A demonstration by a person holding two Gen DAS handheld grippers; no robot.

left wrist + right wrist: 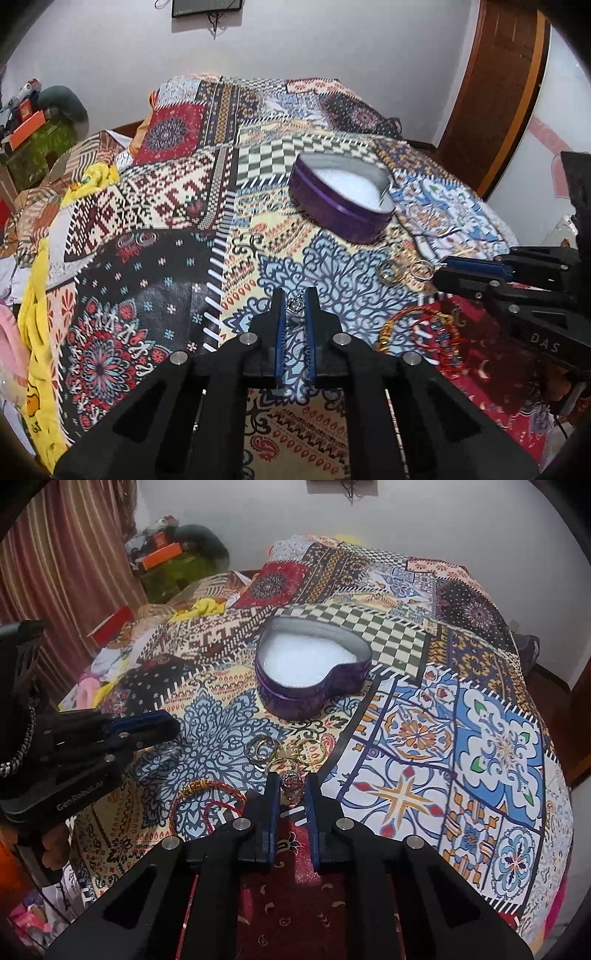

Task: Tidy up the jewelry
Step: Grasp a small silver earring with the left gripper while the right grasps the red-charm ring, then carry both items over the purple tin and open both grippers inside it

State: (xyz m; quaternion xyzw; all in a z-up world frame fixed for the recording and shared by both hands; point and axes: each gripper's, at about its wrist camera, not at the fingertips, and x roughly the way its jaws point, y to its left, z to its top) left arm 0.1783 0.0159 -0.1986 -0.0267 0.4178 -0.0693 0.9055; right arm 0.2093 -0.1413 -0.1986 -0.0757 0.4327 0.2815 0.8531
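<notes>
Box: a purple heart-shaped tin (312, 672), lid off, pale metal inside the wall, floor covered in white padding. It sits on the patchwork bedspread (461, 716), beyond both my claws, with nothing in it that I can make out.
Rings: gold and silver hoops (264, 753) lie loose on the blue scrollwork patch, between the tin and my right claw, some overlapping.
Bangles: red and orange threaded bangles (208, 797) lie flat, just left of my right claw's tips.
My left claw (295, 304): fingers a narrow gap apart, with a small silvery pendant (295, 303) between the tips. I cannot tell whether the pads pinch it or only frame it.
My right claw (291, 784): fingers likewise slightly apart, with a small pinkish sparkly trinket (291, 781) sitting between the tips. Whether it is gripped I cannot tell.
Left camera only: my right claw (441, 273) seen side-on, its tips right at the silver hoops (421, 269); the bangles (421, 332) show beaded in red, orange and blue; a brown wooden door (498, 85) stands to the right.
Right camera only: my left claw (173, 725) from the side, over the scrollwork patch; the tin's full heart outline; a striped curtain (62, 554) on the left.
</notes>
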